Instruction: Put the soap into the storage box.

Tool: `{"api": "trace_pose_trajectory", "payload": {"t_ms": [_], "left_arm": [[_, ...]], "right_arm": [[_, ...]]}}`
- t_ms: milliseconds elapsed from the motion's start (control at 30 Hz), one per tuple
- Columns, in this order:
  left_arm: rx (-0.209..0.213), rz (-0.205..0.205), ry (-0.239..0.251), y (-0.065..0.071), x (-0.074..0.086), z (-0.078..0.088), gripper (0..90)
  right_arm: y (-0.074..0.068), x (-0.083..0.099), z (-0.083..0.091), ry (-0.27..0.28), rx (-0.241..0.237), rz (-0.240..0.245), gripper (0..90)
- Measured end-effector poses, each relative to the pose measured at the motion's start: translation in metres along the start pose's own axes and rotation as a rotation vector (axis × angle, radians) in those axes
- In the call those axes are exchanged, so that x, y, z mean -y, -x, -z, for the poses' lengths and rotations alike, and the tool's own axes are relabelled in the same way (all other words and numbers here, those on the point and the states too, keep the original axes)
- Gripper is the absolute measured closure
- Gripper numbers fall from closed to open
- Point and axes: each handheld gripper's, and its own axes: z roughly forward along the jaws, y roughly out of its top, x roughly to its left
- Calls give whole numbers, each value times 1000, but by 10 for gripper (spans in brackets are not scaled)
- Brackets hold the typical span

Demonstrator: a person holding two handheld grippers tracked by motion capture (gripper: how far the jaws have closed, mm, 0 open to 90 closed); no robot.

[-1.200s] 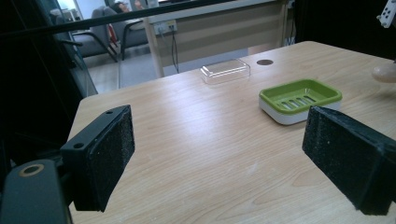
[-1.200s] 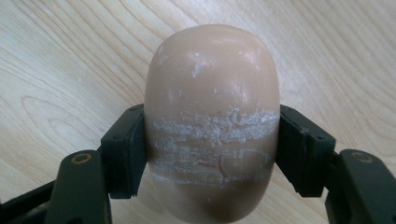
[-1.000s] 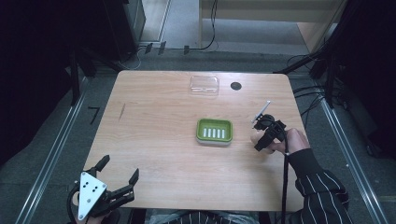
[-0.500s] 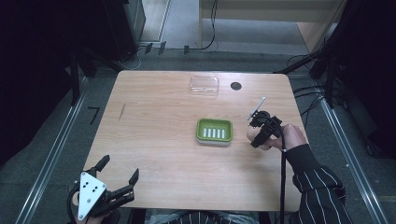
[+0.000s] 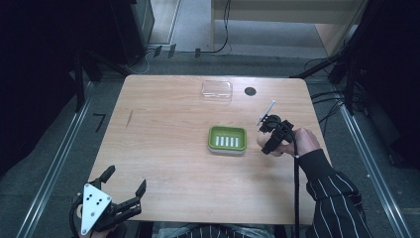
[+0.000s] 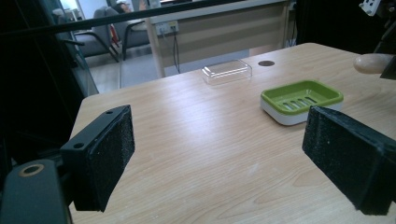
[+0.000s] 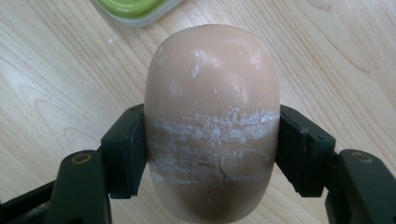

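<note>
A beige oval bar of soap (image 7: 212, 121), scuffed with white marks, sits between the pads of my right gripper (image 7: 212, 154), which is shut on it. In the high view that right gripper (image 5: 270, 141) hovers just right of a green soap dish (image 5: 227, 139) with a slotted floor and a white base. The dish's edge (image 7: 135, 9) shows at the top of the right gripper view. My left gripper (image 5: 124, 181) stands open at the table's near left corner with nothing between its black pads (image 6: 107, 154). Ahead of it lies the soap dish (image 6: 301, 100), and the soap's tip (image 6: 371, 63) shows at the right.
A clear plastic lid (image 5: 217, 90) lies near the table's far edge, beside a dark round hole (image 5: 250, 91). A thin white stick (image 5: 266, 112) rises from the right gripper. The wooden table (image 5: 163, 129) is bare on its left half. A striped sleeve (image 5: 337, 198) comes in at bottom right.
My right gripper has carried the soap a little left, closer to the green dish. The left gripper has kept still.
</note>
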Motion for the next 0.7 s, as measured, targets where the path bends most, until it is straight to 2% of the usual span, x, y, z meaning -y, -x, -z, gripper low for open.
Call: {"api": "trace_pose_trajectory", "payload": {"t_ms": [500, 700], "left_arm": [[2, -7, -4, 0, 0, -1, 96], [-2, 3, -1, 0, 0, 0, 96]], "right_arm": [[-4, -13, 3, 6, -4, 49, 334], [-6, -20, 4, 7, -6, 78, 335]]}}
